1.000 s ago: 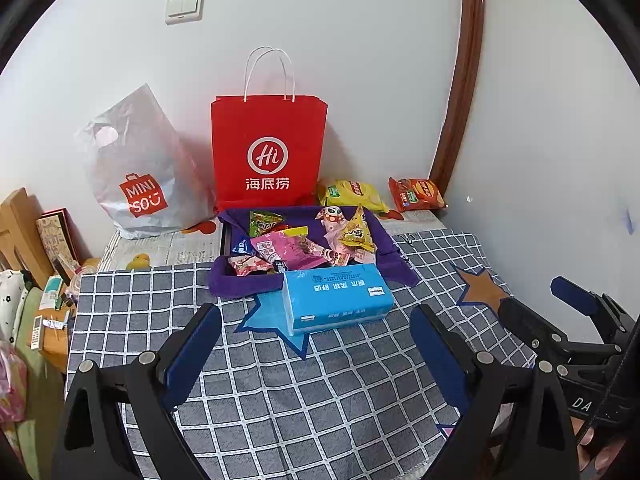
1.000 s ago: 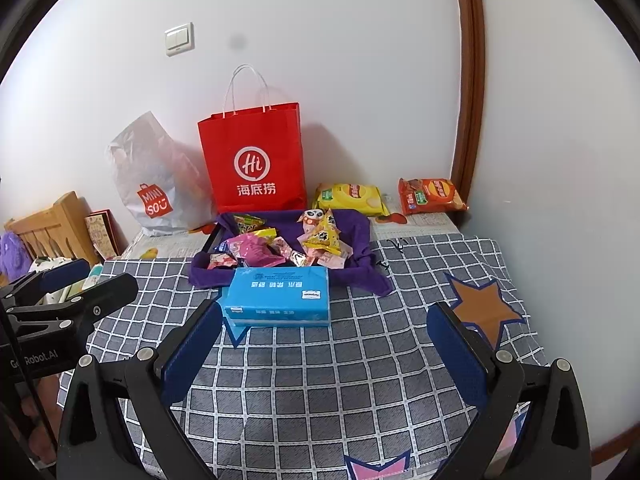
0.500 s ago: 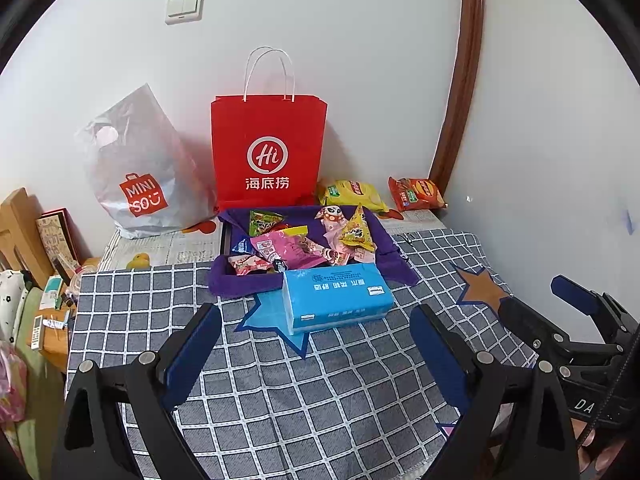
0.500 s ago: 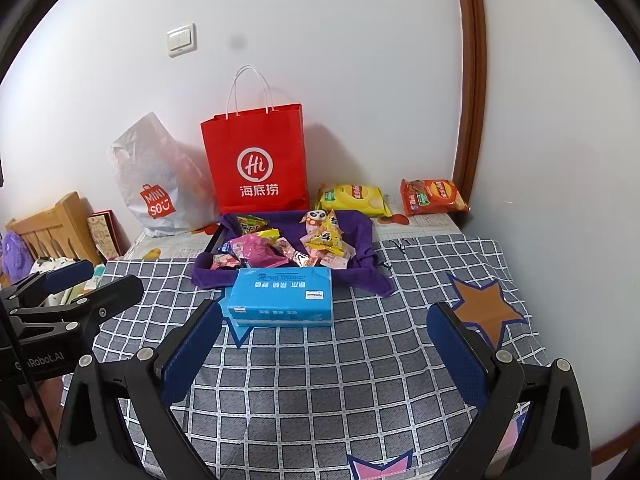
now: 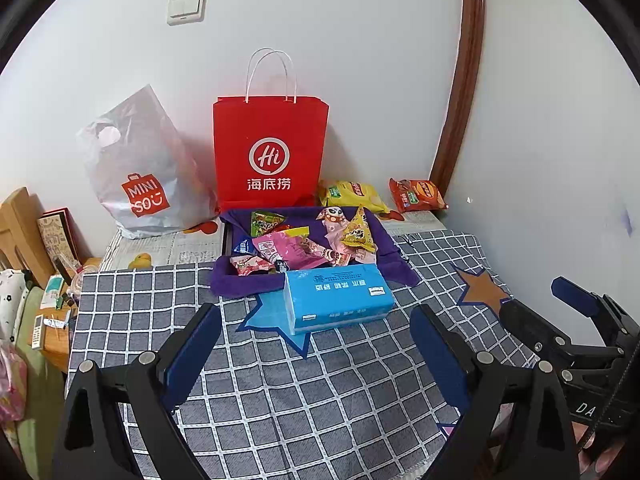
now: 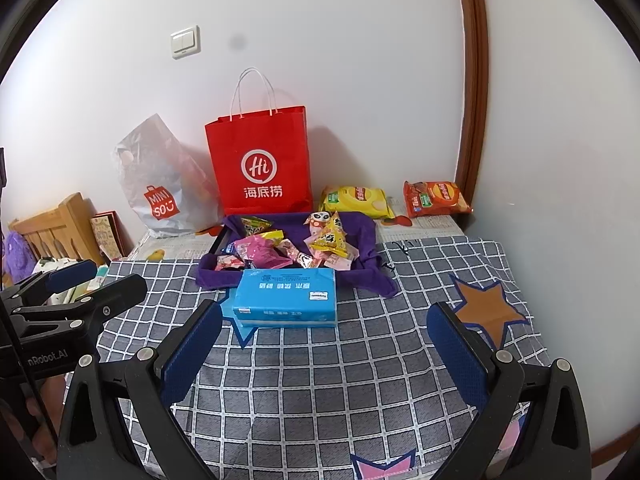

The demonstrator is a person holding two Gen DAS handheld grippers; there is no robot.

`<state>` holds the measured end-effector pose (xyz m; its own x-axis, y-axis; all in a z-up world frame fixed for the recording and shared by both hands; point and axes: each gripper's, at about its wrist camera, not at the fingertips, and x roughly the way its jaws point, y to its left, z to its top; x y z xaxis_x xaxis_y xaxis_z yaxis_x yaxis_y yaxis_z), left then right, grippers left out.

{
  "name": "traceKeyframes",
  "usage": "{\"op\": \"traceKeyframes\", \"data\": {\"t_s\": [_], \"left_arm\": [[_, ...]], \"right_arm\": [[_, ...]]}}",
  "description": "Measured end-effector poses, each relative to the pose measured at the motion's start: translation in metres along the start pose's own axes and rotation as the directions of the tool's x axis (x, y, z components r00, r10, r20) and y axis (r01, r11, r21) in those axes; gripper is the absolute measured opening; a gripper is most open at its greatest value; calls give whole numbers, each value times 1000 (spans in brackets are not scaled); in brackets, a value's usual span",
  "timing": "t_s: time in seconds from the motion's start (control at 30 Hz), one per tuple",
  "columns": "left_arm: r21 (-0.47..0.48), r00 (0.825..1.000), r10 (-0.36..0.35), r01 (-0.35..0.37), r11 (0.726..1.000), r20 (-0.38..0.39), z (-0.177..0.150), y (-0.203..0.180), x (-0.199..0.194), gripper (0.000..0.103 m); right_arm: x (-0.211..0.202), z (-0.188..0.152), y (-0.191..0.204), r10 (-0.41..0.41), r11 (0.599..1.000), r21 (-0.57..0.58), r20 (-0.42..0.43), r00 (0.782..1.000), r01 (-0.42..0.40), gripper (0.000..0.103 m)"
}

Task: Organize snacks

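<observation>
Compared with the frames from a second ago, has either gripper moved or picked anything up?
Hardly anything. The right gripper has drifted slightly, so the blue tissue box and red paper bag sit a little further right in its view. The left gripper has not visibly moved. Both are still open and empty, short of the snacks in the purple-lined tray. Nothing on the table has shifted.

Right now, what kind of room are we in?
Probably a bedroom or small living space at home: a checked cloth covers a surface in a wall corner, beside a wooden headboard and shopping bags.

mixed snack packets [image 5: 304, 240] – heaped, purple-lined tray [image 5: 394, 252]
</observation>
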<state>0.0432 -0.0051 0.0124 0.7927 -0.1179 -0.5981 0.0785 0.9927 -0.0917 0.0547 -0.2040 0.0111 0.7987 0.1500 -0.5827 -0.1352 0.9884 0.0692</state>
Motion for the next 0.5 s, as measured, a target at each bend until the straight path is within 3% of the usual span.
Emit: {"op": "traceKeyframes", "data": {"t_s": [0.5], "left_arm": [[-2,1000,3,-3,1000,3,0,0,-2,95]], "right_arm": [[-1,0,3,7,1000,-5,1,1000,-7,101]]}}
